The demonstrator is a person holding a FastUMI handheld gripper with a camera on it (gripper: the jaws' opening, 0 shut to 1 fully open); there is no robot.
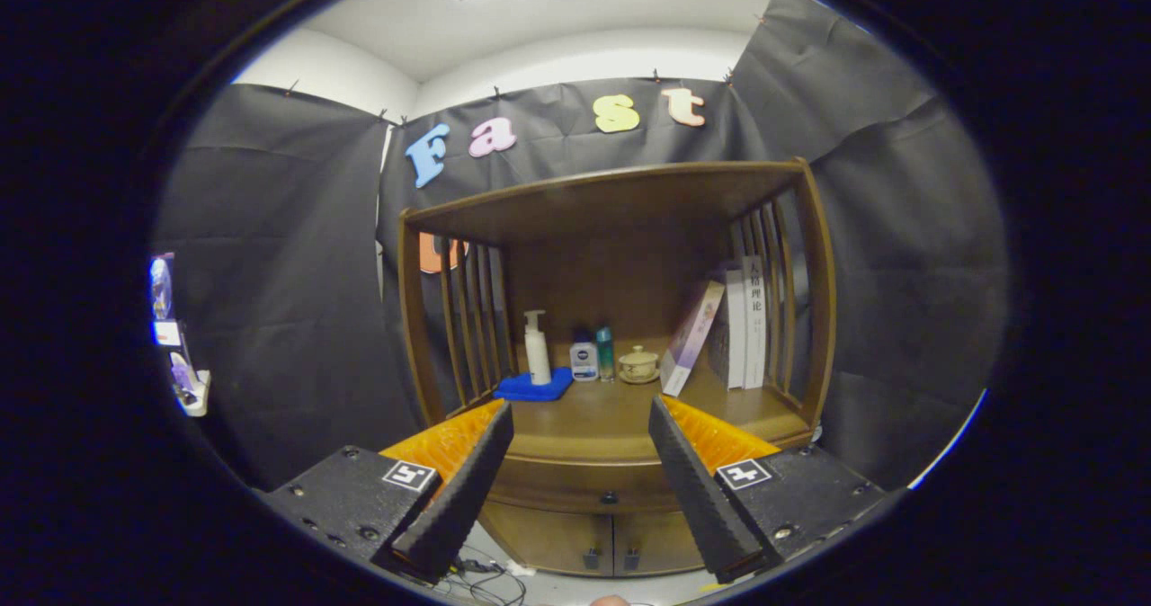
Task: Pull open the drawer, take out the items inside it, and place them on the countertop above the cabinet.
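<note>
A brown wooden cabinet (611, 228) stands some way ahead of me. Its drawer (584, 485) is closed, with a small dark knob (609, 498) at its middle, seen between my fingers. Above the drawer lies the countertop (593, 417), under a wooden canopy with slatted sides. My gripper (580, 426) is open, with nothing between its fingers, and stays well short of the cabinet. The drawer's contents are hidden.
On the countertop stand a white pump bottle (537, 347) on a blue pad (532, 386), two small bottles (593, 356), a lidded cup (639, 363) and books (733, 327) leaning at the right. Two lower doors (584, 543) sit under the drawer. Cables (477, 574) lie on the floor.
</note>
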